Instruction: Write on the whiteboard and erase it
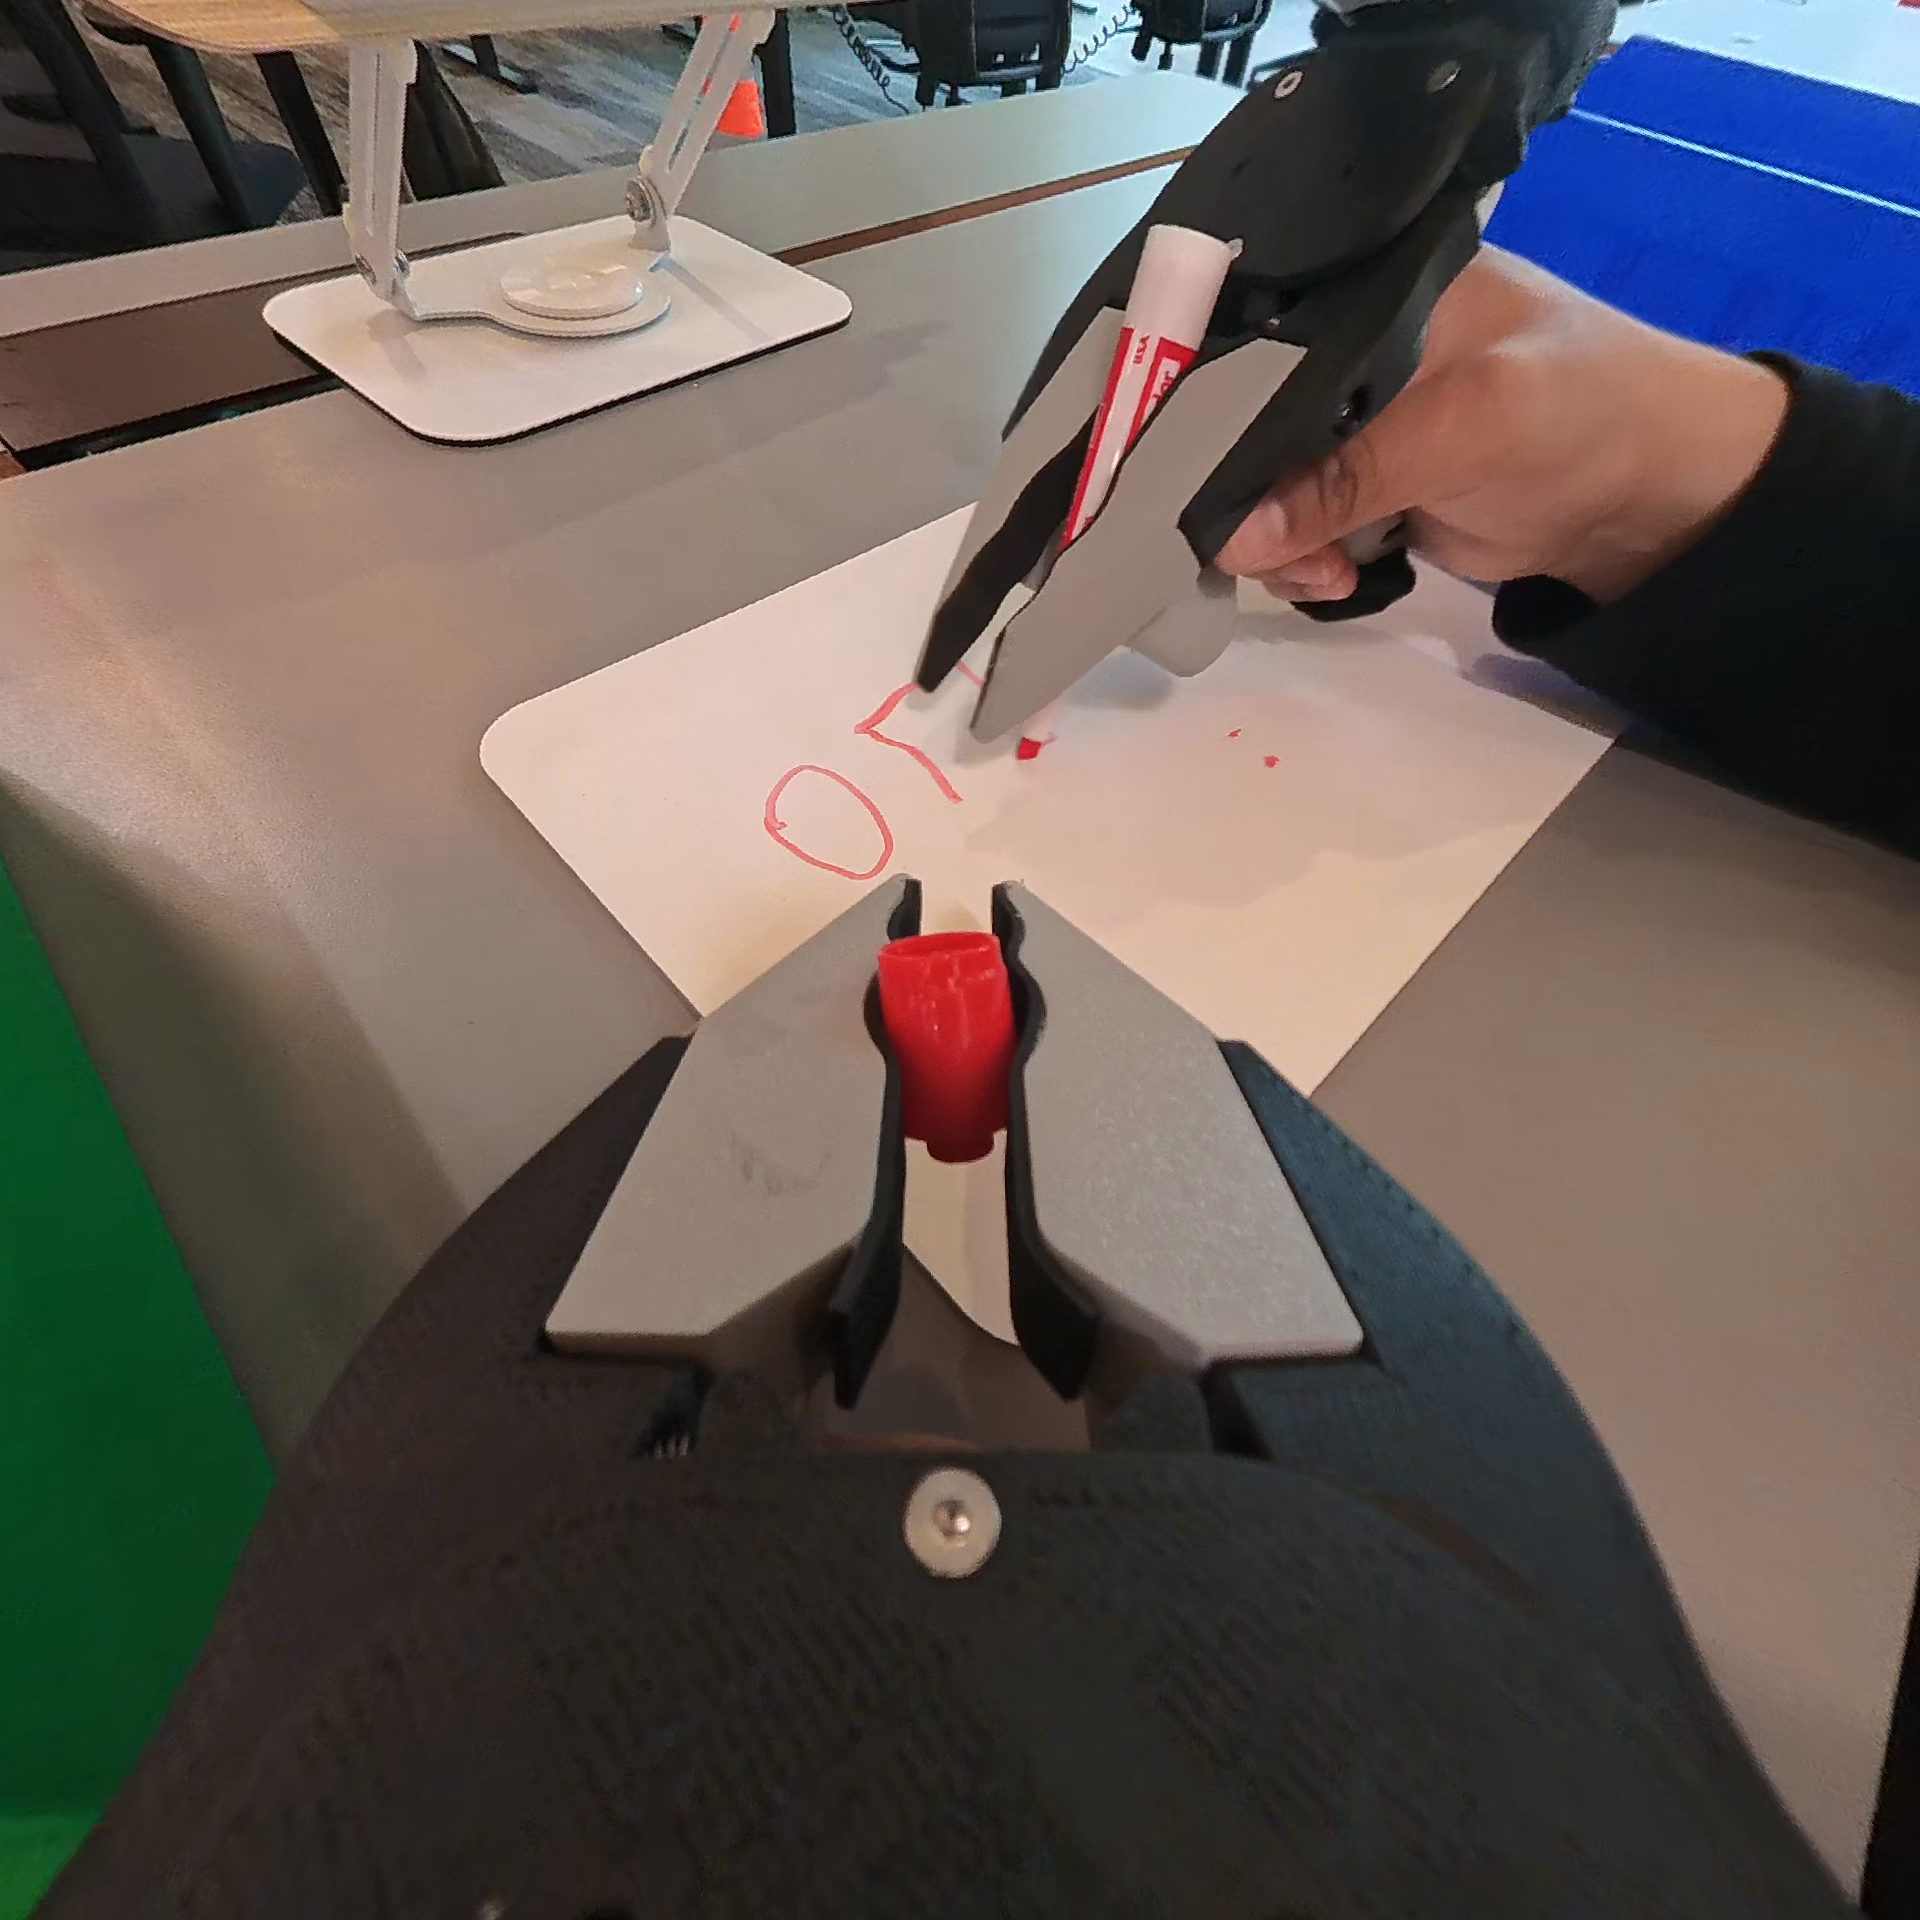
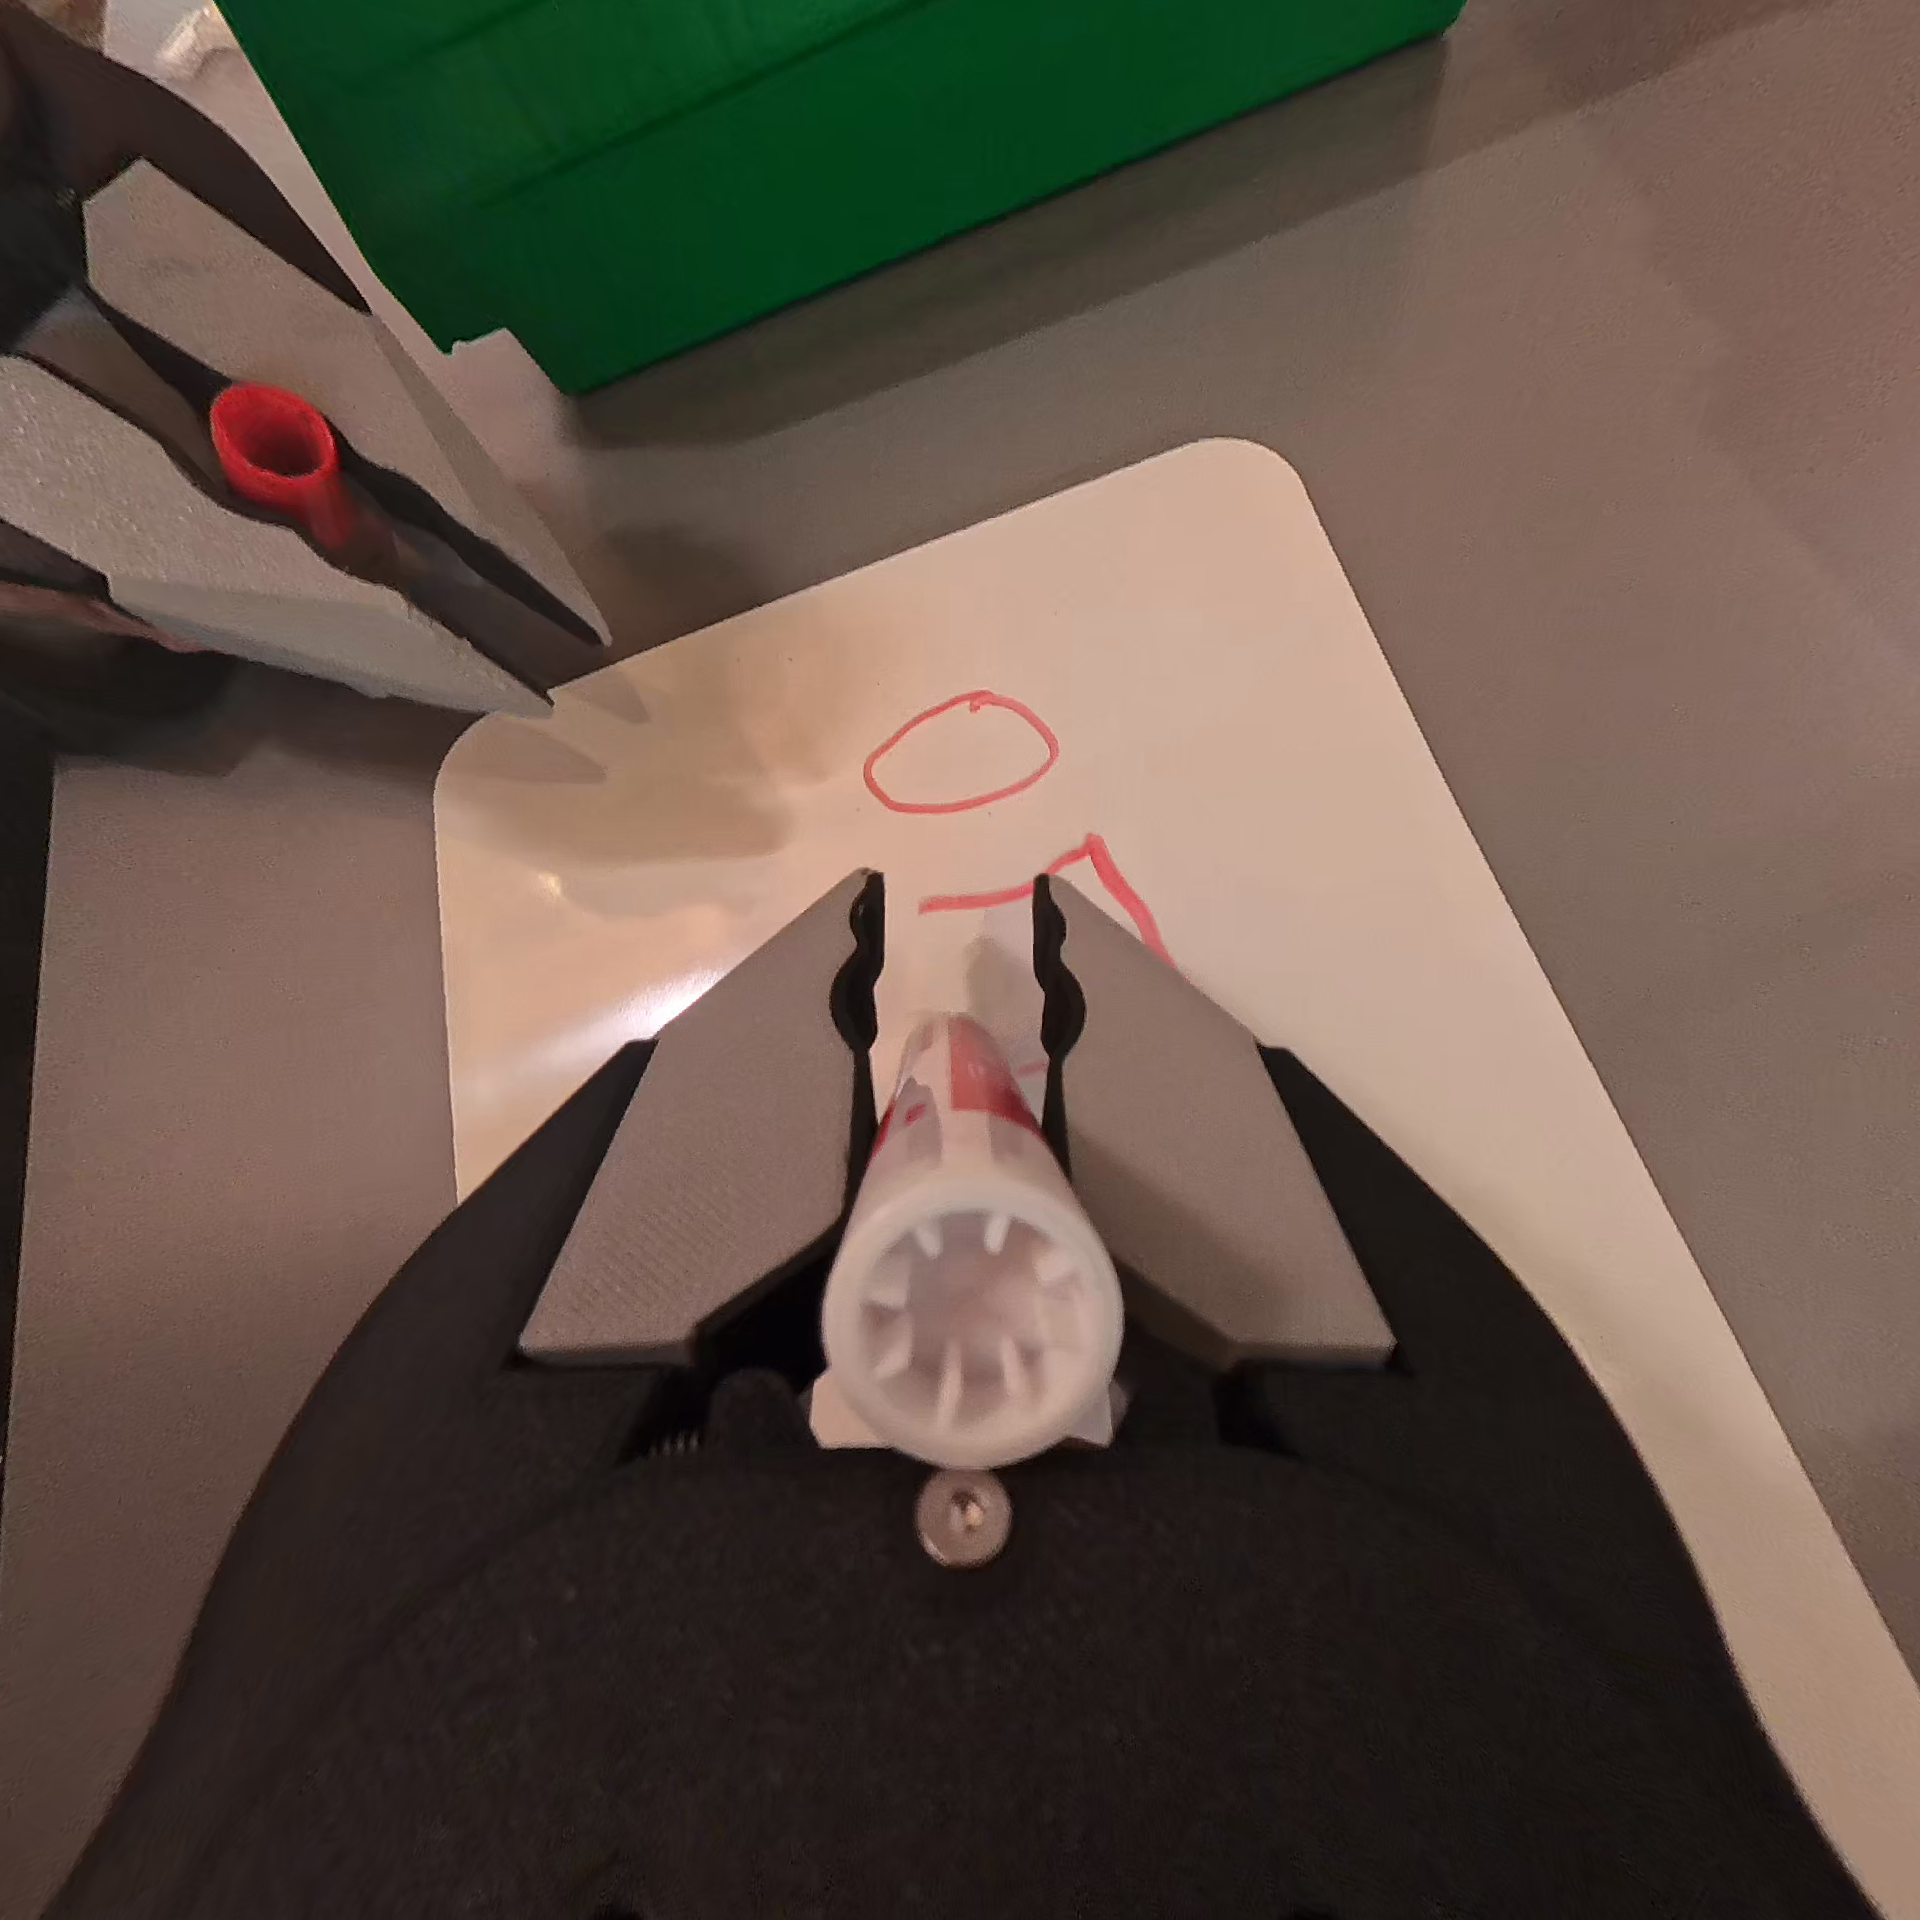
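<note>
Gripping a white-barrelled marker with red label bands (image 1: 1127,390) between its grey fingers, the right gripper (image 1: 961,707) leans over the flat white whiteboard with rounded corners (image 1: 1195,883), which lies on a grey tabletop (image 1: 260,748). The marker's red tip (image 1: 1031,744) touches the board just beside the red strokes (image 1: 904,743), near a red drawn oval (image 1: 828,821). A person's hand (image 1: 1496,488) in a dark sleeve holds that gripper's handle. The left gripper (image 1: 956,894) hovers over the board's near corner, its fingers clamped on the marker's red plastic cap (image 1: 945,1039), open end forward. A green bin (image 2: 831,177) sits near the board, and a white stand base (image 1: 561,322) farther back.
</note>
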Tool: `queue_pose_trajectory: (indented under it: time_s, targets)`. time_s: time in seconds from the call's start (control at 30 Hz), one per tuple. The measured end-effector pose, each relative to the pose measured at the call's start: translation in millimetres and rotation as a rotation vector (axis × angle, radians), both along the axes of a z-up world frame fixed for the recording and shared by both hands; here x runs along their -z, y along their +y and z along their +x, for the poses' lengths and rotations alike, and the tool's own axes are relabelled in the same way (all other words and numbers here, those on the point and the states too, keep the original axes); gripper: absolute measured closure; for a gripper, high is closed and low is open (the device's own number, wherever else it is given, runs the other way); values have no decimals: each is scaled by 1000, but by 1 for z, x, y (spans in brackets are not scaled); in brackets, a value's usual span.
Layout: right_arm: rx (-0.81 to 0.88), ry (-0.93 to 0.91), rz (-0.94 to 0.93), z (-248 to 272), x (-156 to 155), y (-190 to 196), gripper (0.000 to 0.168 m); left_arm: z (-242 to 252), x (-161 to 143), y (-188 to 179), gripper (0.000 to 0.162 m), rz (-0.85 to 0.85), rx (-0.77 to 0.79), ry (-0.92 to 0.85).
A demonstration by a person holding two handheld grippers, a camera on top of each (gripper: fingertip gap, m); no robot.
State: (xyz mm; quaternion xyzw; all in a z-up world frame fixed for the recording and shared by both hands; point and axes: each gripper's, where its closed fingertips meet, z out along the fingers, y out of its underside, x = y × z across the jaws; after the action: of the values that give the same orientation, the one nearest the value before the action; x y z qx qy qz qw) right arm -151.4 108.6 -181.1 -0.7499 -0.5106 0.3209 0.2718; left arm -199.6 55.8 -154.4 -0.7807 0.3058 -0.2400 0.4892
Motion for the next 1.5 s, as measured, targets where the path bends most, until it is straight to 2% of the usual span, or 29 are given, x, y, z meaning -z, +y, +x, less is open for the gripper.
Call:
queue_pose_trajectory:
  time_s: [0.3, 0.63, 0.7, 0.87, 1.27, 1.5]
  targets:
    - [-10, 22, 77, -32, -2, 1, 141, 0, 0, 0, 151, 0, -2, 4]
    - [120, 85, 53, 22, -16, 26, 141, 1, 0, -1, 151, 2, 5, 3]
    - [125, 108, 34, 22, -17, 26, 141, 0, 0, 0, 151, 2, 4, 2]
    - [108, 15, 74, 19, -1, 24, 141, 1, 0, 0, 151, 1, 3, 5]
    - [164, -2, 6, 52, 0, 28, 142, 1, 0, 0, 151, 2, 3, 5]
    - [173, 15, 24, 47, -4, 28, 141, 0, 0, 0, 151, 2, 0, 6]
